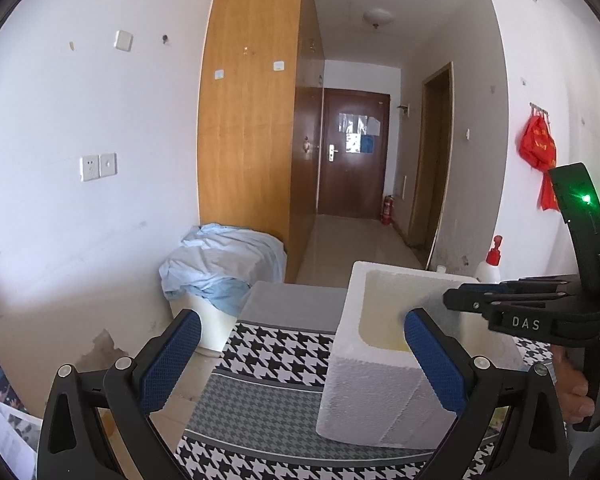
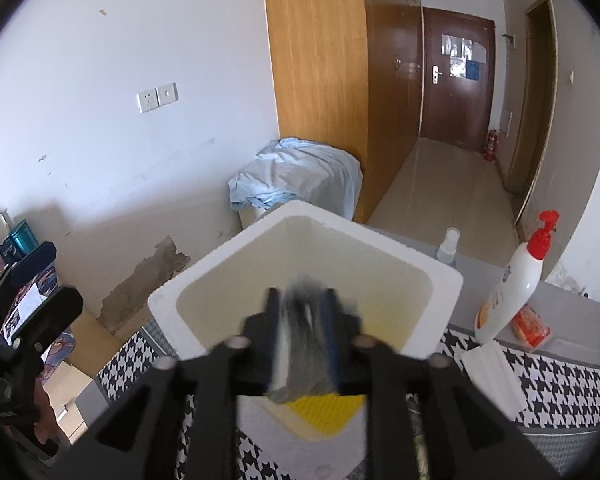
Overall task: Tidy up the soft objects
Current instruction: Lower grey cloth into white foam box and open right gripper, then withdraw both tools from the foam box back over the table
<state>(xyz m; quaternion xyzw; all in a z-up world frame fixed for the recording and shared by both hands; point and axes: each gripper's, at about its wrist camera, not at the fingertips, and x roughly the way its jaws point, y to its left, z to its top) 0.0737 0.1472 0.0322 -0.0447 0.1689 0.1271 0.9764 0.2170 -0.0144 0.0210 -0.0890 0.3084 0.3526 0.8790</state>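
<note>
Placing step. The right gripper [image 2: 304,336], fingers clamped on a grey-and-white soft sponge [image 2: 300,364], hangs over the white foam box [image 2: 204,280] on the table [image 2: 556,376]. Left gripper [image 1: 300,356] fingers spread, empty. Next, probably: lower inside, then release.

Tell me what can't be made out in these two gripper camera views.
- Held item: the right gripper has its jaws shut on a grey soft thing, motion-blurred in the right wrist view; its identity is unclear.
- Foam box floor: hidden by that gripper; only a yellow patch shows.
- Orange packet: partly behind the lotion bottle.
- Door papers: too small to read.
</note>
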